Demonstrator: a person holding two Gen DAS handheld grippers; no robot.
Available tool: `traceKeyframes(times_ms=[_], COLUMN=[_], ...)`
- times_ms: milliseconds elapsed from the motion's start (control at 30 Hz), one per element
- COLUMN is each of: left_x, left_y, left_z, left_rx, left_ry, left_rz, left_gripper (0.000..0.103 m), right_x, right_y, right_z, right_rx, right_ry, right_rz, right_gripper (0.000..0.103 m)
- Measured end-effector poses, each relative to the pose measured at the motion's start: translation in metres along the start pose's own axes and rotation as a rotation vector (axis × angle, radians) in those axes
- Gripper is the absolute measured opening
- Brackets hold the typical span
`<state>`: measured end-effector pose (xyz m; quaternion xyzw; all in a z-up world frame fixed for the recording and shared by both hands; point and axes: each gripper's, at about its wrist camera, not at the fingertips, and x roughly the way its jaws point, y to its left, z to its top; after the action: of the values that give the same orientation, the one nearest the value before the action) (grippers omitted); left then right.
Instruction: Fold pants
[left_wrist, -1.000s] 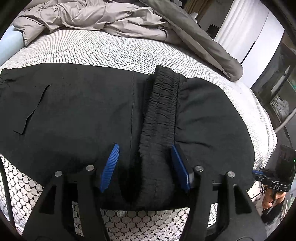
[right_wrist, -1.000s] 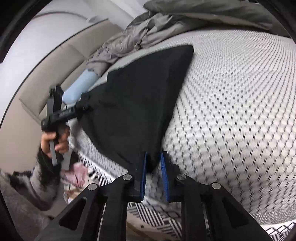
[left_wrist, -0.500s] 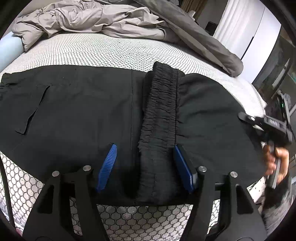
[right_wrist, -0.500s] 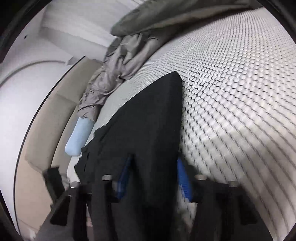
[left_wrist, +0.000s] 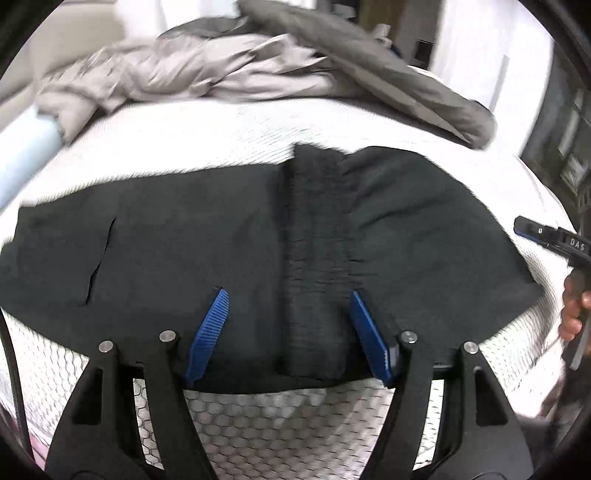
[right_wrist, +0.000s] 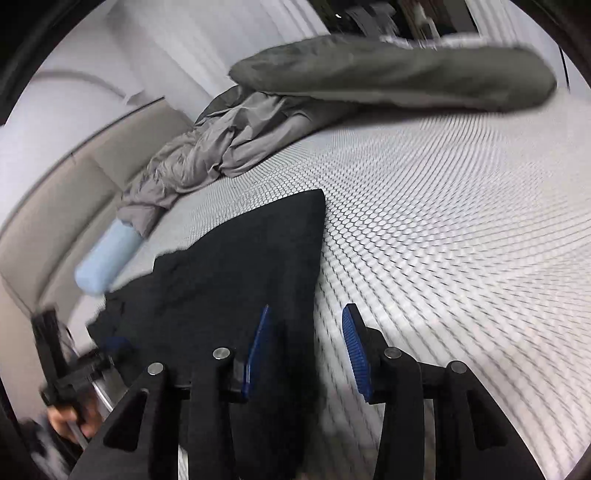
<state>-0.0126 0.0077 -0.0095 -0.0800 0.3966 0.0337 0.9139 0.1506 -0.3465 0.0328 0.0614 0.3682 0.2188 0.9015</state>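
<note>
One fold looks done, since the black pants (left_wrist: 236, 236) lie flat on the bed (right_wrist: 461, 221) under both claws, the left claw (left_wrist: 288, 332) wide open and holding nothing, the right claw (right_wrist: 306, 347) opening off the cloth edge, more folds left.

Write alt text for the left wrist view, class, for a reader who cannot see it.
Black pants lie flat on a honeycomb-patterned bed, their elastic waistband folded across the middle. The left gripper is open above the near edge, with a rumpled grey duvet behind.
</note>
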Motion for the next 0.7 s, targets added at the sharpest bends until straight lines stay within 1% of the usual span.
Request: traceKeyframes(times_ms=[67,100,133,200,233,300,333,367,400,433,467,500,533,567,600,633,700], left_x=[-0.004,-0.005,-0.004,0.002,0.008,0.030,0.037,0.039,0.038,0.035,0.032,0.030,0.028,0.026,0.025,0.023,0.021], left_y=[-0.017,-0.028,-0.042,-0.064,-0.071,-0.079,-0.078,-0.074,-0.070,-0.065,-0.060,-0.057,-0.054,-0.052,-0.049,-0.049,-0.045], left_z=[0.004,0.006,0.008,0.007,0.006,-0.001,-0.006,-0.010,-0.011,-0.012,-0.012,-0.012,-0.013,-0.014,-0.014,-0.016,-0.019], left_rx=[0.037,0.071,0.124,0.220,0.254,0.308,0.322,0.329,0.329,0.325,0.321,0.322,0.327,0.325,0.324,0.326,0.325], left_ry=[-0.022,-0.029,-0.036,-0.049,-0.033,0.064,0.087,0.074,0.068,0.074,0.075,0.074,0.071,0.070,0.072,0.072,0.068], left_rz=[-0.071,-0.097,-0.103,-0.125,-0.144,-0.160,-0.158,-0.170,-0.186,-0.201,-0.214,-0.208,-0.198,-0.201,-0.200,-0.195,-0.178], left_gripper=[0.065,0.065,0.065,0.065,0.065,0.065,0.065,0.065,0.065,0.065,0.065,0.065,0.065,0.065,0.065,0.065,0.067], right_x=[-0.018,-0.022,-0.025,-0.012,0.000,0.024,0.032,0.045,0.055,0.064,0.064,0.059,0.055,0.049,0.045,0.043,0.039], right_y=[0.022,0.035,0.049,0.074,0.082,0.089,0.088,0.089,0.088,0.097,0.098,0.097,0.092,0.081,0.072,0.062,0.054], right_z=[-0.005,-0.009,-0.013,-0.022,-0.027,-0.035,-0.040,-0.044,-0.048,-0.049,-0.053,-0.053,-0.054,-0.050,-0.048,-0.045,-0.044], right_rx=[-0.080,-0.124,-0.163,-0.231,-0.254,-0.269,-0.274,-0.288,-0.320,-0.370,-0.432,-0.476,-0.492,-0.478,-0.456,-0.431,-0.417], right_ry=[-0.029,-0.041,-0.046,-0.023,0.005,0.062,0.089,0.120,0.144,0.146,0.137,0.134,0.135,0.137,0.140,0.147,0.149], right_rz=[-0.032,-0.015,0.008,0.047,0.063,0.077,0.089,0.096,0.081,0.055,0.035,0.012,-0.020,-0.065,-0.087,-0.092,-0.074], right_gripper=[0.042,0.046,0.048,0.049,0.049,0.049,0.049,0.049,0.049,0.049,0.049,0.049,0.049,0.049,0.050,0.050,0.050])
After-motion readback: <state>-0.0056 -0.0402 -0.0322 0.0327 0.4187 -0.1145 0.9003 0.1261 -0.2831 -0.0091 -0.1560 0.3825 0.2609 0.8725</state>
